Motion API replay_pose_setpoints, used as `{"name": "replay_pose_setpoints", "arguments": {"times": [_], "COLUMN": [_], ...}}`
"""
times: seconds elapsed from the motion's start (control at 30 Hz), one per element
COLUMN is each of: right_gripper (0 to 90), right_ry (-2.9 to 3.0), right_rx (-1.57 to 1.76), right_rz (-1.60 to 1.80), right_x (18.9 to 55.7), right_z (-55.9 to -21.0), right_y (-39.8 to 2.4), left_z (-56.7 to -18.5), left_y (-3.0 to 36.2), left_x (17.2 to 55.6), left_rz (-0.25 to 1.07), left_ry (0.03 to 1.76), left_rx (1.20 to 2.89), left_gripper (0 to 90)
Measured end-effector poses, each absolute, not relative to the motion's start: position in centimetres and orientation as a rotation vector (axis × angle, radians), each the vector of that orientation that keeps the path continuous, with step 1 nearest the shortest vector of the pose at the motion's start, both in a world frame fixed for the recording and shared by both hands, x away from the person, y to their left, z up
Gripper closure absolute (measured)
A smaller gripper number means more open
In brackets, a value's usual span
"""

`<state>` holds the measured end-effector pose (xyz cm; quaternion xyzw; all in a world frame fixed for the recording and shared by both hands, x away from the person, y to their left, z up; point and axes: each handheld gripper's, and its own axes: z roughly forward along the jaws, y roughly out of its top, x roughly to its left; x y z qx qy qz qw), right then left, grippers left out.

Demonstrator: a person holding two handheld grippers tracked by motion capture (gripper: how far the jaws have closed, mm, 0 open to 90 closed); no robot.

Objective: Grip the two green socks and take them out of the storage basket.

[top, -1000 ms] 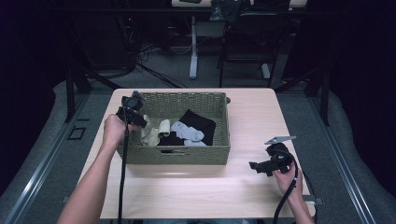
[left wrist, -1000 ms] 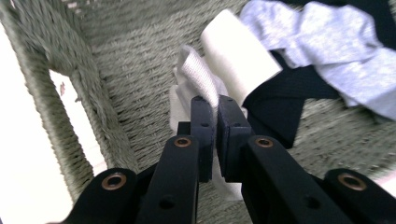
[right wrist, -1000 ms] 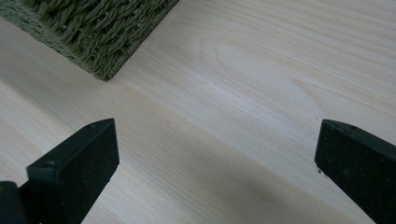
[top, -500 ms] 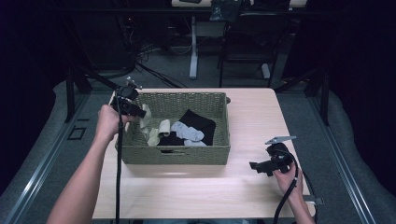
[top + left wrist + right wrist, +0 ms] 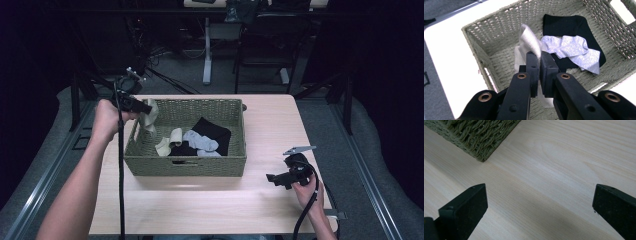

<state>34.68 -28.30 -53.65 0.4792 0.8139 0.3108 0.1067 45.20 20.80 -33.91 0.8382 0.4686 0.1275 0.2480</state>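
Jaws wide apart, the right gripper (image 5: 281,179) idles nearest on the pale wooden table (image 5: 270,125). Farther off, the left gripper (image 5: 142,108) pinches a limp cream knitted sock (image 5: 530,45) above the woven green basket (image 5: 185,164); light and floppy, best gripped mid-fold.

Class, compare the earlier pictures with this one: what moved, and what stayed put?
The left hand-held gripper, shut on a cream sock, has risen and lifted it out of the basket, toward its left rim. The right hand-held gripper, open over the table, the basket and the other socks stayed put.
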Motion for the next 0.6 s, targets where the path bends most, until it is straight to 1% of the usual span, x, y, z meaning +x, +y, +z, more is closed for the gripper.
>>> {"name": "replay_pose_setpoints", "arguments": {"times": [0.3,0.6], "right_gripper": [0.0,0.0], "right_ry": [2.39,2.4], "right_rx": [1.415,1.411], "right_rz": [0.916,0.909], "right_x": [34.6,34.6], "right_z": [-53.6,-53.6], "right_y": [-28.4,-28.3], "left_z": [-31.7,-30.1], "left_y": [22.1,25.0], "left_x": [44.6,43.7], "left_rz": [0.399,0.45], "left_ry": [1.28,1.332], "left_rx": [2.263,2.218], "left_gripper": [86.4,86.3]}}
